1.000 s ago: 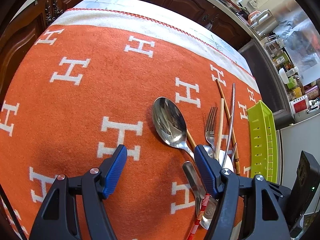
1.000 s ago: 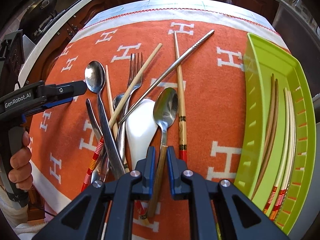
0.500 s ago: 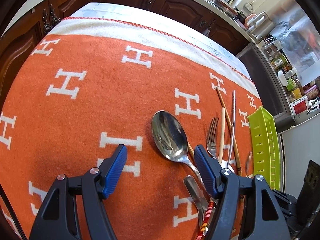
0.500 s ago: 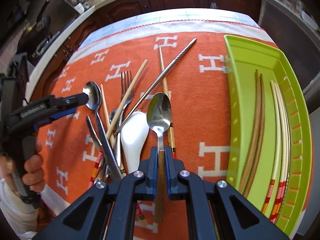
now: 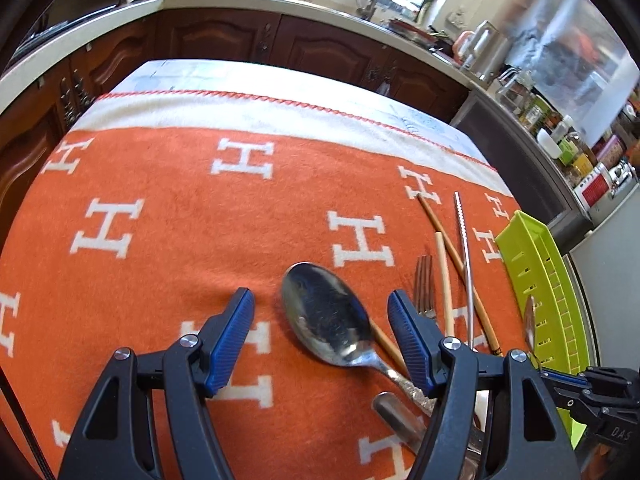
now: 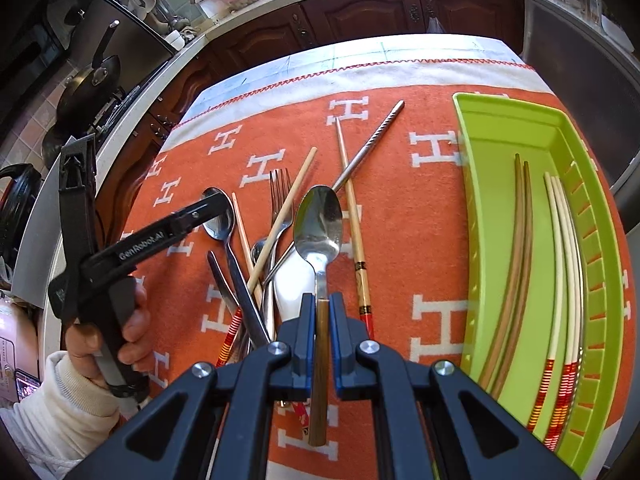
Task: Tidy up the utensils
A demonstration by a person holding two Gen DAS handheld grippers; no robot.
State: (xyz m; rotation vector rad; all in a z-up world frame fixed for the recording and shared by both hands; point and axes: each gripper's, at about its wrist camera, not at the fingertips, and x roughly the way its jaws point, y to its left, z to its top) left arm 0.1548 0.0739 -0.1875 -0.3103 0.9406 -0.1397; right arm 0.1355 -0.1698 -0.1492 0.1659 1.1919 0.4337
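Note:
My right gripper [image 6: 322, 307] is shut on the wooden handle of a steel spoon [image 6: 319, 222], holding it just above the utensil pile. In the left wrist view that spoon [image 5: 530, 320] shows edge-on beside the green tray [image 5: 536, 276]. The pile on the orange cloth holds a fork [image 6: 280, 192], a white ceramic spoon [image 6: 292, 280], a knife [image 6: 240, 292], a metal chopstick [image 6: 372, 140] and wooden chopsticks [image 6: 280, 216]. My left gripper [image 5: 322, 322] is open, its blue pads either side of a large steel spoon [image 5: 324, 312] lying on the cloth.
The green tray [image 6: 474, 184] at the right holds a brown chopstick pair [image 6: 518, 256] and pale ones with red ends [image 6: 564, 240]. A hand [image 6: 100, 320] in a white sleeve holds the left gripper. Dark cabinets and a cluttered counter lie beyond the table's far edge.
The right jaws closed tight on the spoon's handle and raised the spoon off the pile. The left gripper tilted up, keeping its place and opening over the large spoon.

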